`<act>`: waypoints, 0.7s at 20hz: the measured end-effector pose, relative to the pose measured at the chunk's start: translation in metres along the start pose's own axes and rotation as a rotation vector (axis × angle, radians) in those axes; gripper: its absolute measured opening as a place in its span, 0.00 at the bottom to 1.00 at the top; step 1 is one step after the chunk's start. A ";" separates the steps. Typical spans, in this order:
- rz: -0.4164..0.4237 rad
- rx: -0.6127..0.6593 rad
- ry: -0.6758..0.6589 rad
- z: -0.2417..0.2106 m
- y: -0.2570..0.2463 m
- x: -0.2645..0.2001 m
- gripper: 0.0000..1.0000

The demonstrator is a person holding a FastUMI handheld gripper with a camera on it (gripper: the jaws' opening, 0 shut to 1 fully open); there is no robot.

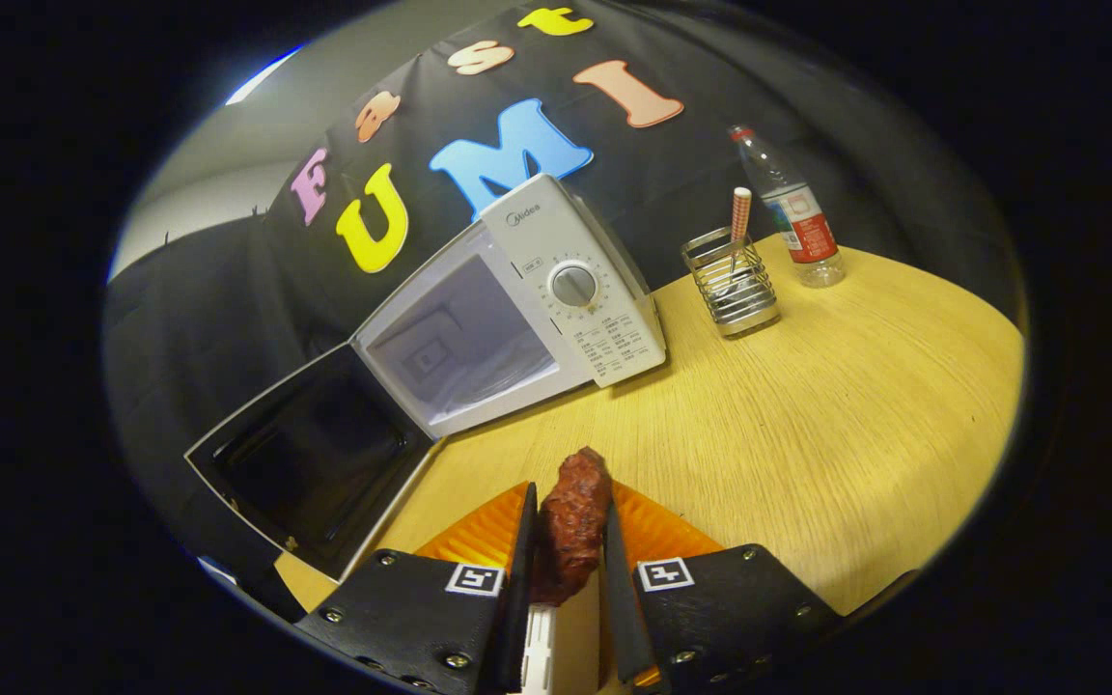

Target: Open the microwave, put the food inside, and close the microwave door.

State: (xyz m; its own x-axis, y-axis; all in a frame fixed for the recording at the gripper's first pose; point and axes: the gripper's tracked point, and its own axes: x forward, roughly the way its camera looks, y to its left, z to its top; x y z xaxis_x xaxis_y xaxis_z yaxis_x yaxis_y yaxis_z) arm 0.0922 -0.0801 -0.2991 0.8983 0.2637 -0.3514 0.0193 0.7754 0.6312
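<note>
Pale wood-grain table carrying the whole arrangement, seen from the hand-held gripper. The fingers are drawn narrow and both press on a dark red, rough-surfaced piece of food, which stands between them with its tip projecting ahead of the fingertips. Beyond the food stands the white microwave; its door is swung fully open to the side, and the lit cavity faces the gripper and appears bare. Beside the microwave, well apart from the food, are a wire holder with a striped-handled utensil in it, and a clear plastic bottle with a red label just behind

Progress, as judged from this arrangement: the opening step is complete and the food is in the grasp, lifted clear of or just above the table, though contact with the surface cannot be told. Remaining: carry the food forward into the cavity, release it on the floor there, withdraw, and swing the door closed
</note>
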 end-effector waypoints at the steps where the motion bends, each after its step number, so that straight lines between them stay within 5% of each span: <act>1: 0.014 0.031 0.001 0.003 0.002 -0.005 0.36; 6: 0.059 0.162 -0.003 0.005 0.016 -0.008 0.13; 14: 0.013 0.086 -0.086 0.032 0.035 -0.028 0.13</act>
State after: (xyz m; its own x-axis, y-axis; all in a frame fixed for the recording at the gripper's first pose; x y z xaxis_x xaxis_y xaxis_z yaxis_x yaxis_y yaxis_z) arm 0.0819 -0.0787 -0.2451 0.9328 0.2205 -0.2849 0.0418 0.7193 0.6935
